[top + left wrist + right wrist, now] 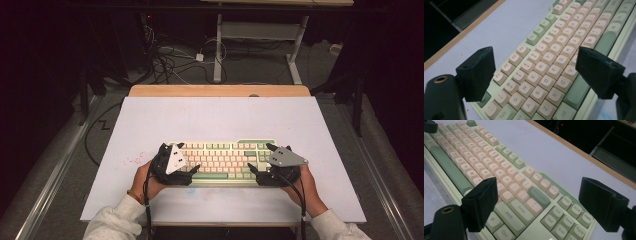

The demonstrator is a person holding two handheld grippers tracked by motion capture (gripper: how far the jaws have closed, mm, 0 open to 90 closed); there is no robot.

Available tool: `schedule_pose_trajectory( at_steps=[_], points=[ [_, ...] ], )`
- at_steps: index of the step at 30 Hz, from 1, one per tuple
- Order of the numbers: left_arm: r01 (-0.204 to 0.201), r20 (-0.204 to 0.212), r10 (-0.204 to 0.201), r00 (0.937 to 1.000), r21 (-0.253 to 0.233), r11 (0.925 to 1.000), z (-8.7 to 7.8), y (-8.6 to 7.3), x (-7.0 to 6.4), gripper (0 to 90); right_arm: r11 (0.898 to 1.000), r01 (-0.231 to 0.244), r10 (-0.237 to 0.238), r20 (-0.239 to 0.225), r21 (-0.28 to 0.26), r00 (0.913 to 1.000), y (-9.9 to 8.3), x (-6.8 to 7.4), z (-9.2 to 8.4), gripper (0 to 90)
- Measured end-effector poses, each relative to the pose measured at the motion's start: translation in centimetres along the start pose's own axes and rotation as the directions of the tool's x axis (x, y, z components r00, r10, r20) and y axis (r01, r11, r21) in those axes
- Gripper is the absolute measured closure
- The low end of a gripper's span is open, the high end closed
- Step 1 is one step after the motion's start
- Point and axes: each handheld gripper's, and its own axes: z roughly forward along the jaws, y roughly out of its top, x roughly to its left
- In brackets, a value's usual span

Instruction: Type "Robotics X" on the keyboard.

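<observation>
A pale green keyboard [225, 160] with cream keys lies across the near part of the white tabletop [215, 120]. My left gripper [179, 159] is at its left end and my right gripper [260, 157] at its right end, each held in a hand. In the left gripper view the keyboard [574, 27] runs away to the upper right, and the left gripper [535, 52] stands open, its jaws wide apart over the letter keys. In the right gripper view the right gripper [537, 182] is open over the Enter and Shift end of the keyboard [474, 157]. Nothing is held.
A wooden strip [220, 90] borders the table's far edge. Beyond it, cables [165, 60] lie on the floor beside a white desk frame [295, 55]. Faint red specks [132, 160] mark the tabletop left of the keyboard. Bare tabletop stretches behind the keyboard.
</observation>
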Motion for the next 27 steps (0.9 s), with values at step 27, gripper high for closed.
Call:
schedule_pose_trajectory(
  at_steps=[27],
  points=[
    [-0.023, -0.018, 0.022, 0.9996, -0.063, 0.9977, -1.8, 0.1, -0.3, 15.9, 0.999, 0.049, -0.049, 0.029, -0.007, 0.9984, 0.1, -0.5, -2.0, 16.9]
  ],
)
